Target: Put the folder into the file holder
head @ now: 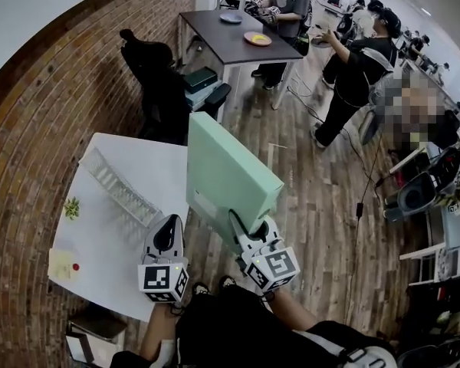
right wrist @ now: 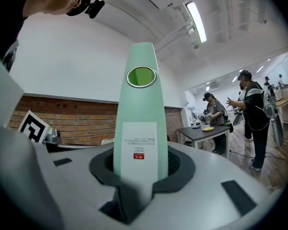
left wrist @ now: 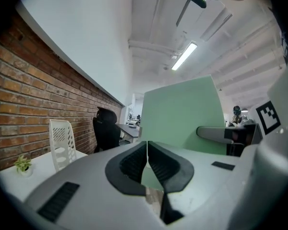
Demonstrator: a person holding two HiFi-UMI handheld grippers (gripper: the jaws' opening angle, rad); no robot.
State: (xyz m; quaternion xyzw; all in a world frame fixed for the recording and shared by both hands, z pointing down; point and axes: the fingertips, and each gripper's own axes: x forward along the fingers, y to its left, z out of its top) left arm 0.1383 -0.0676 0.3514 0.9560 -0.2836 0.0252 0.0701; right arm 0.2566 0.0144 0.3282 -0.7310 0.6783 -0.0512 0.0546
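Note:
The mint-green folder [head: 226,167] stands upright in the air at the white table's [head: 149,159] right edge, with my right gripper [head: 244,232] shut on its lower spine. In the right gripper view the folder's spine [right wrist: 140,99] fills the space between the pads, showing its round finger hole and white label. The white slotted file holder [head: 119,186] lies on the table, left of the folder; it also shows in the left gripper view [left wrist: 62,140]. My left gripper [head: 169,227] hangs beside the folder [left wrist: 182,114], shut with nothing in it [left wrist: 147,152].
A small plant [head: 71,207] and a yellow note [head: 61,265] sit at the table's left. A black office chair [head: 161,75] stands behind the table by the brick wall. Farther back stands a dark table [head: 234,41] with plates, and people stand beside it on the wood floor.

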